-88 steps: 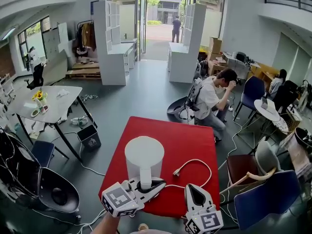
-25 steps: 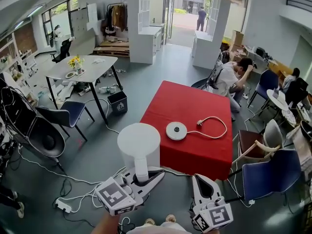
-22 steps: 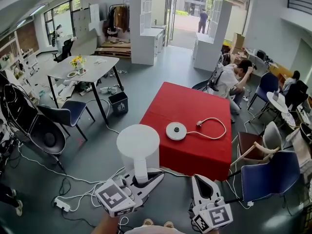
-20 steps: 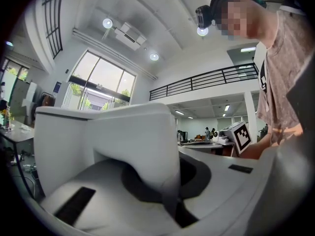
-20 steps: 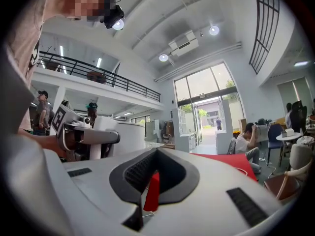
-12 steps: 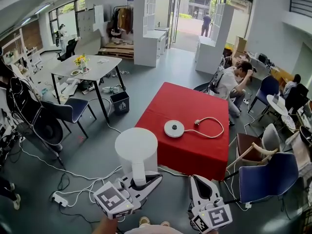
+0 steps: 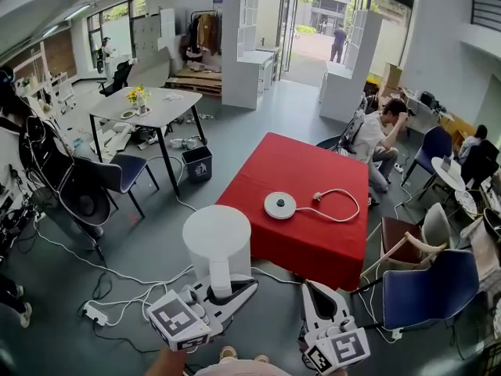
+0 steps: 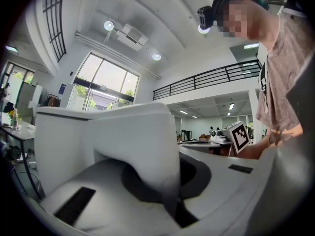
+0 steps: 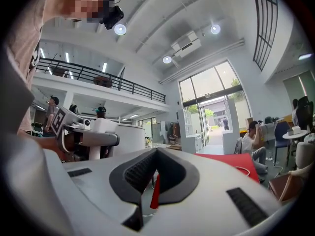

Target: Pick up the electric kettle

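Gripping the handle (image 8: 142, 146) of the electric kettle (image 7: 217, 240), the left gripper (image 7: 231, 288) is seen with its jaws closed tight on either side of that handle. The white kettle is held upright in the air, clear of any surface, over the grey floor (image 7: 156, 233) and just off the near left corner of the red table (image 7: 313, 163). It is carried level, with its round lid turned up toward the head camera. The kettle's round base (image 7: 279, 205) is left on the red table, and its white cord (image 7: 318, 197) is looped beside it toward the table's right edge. The right gripper (image 7: 311, 290) is held to the right of the kettle and apart from it. Its jaws are drawn together, with only a thin slit between the pads, and nothing is held in them.
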`<action>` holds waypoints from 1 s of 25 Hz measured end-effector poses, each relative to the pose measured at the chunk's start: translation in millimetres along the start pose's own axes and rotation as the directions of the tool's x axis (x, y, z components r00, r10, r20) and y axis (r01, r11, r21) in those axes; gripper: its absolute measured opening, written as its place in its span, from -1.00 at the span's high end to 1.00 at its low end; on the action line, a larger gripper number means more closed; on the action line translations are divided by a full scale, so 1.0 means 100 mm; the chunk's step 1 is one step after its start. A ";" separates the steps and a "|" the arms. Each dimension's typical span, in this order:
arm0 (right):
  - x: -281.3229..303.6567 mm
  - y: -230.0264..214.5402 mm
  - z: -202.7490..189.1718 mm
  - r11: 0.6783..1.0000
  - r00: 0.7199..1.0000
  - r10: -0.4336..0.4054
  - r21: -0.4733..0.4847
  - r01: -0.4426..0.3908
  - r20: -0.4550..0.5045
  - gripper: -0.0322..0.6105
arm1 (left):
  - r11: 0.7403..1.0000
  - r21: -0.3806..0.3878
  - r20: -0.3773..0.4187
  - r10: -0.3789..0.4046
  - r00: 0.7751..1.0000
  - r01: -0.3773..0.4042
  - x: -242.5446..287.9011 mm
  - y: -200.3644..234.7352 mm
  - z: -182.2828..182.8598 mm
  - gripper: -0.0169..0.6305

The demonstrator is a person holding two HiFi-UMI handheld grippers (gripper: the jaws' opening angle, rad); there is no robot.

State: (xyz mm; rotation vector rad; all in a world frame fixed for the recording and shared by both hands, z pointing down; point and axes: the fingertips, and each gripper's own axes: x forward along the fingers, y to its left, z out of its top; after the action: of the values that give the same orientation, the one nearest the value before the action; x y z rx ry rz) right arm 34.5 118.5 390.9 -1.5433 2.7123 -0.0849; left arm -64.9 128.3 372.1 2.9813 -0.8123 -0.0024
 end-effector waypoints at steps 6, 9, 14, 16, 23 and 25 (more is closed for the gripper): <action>-0.05 0.05 0.01 1.000 1.000 0.014 -0.022 -0.014 -0.001 0.87 | 1.000 0.004 -0.003 0.006 1.000 -0.006 -0.02 -0.06 -0.02 0.97; -0.05 0.05 0.03 1.000 1.000 0.020 -0.021 -0.020 0.004 0.87 | 1.000 -0.002 -0.003 0.007 1.000 -0.007 -0.01 -0.06 -0.01 0.97; -0.02 0.08 0.01 0.999 0.999 0.031 -0.024 -0.031 0.009 0.87 | 1.000 -0.007 -0.010 0.008 1.000 -0.008 -0.01 -0.03 -0.04 0.97; -0.01 0.09 0.02 0.999 0.999 0.036 -0.023 -0.036 0.010 0.87 | 1.000 -0.005 -0.011 0.009 1.000 -0.009 -0.01 -0.03 -0.02 0.97; 0.01 0.08 0.03 0.999 0.999 0.049 -0.023 -0.048 0.005 0.87 | 1.000 0.005 -0.016 0.020 1.000 -0.020 0.01 0.01 -0.02 0.97; 0.00 0.07 0.01 0.998 0.999 0.051 -0.023 -0.051 0.003 0.87 | 1.000 0.003 -0.013 0.020 1.000 -0.020 0.03 0.00 -0.02 0.97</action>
State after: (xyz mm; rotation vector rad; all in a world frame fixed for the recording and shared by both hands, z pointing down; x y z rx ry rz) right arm 28.6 122.4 389.6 -1.4772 2.7576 -0.0498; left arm -62.7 126.6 374.3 2.9725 -0.8415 0.0183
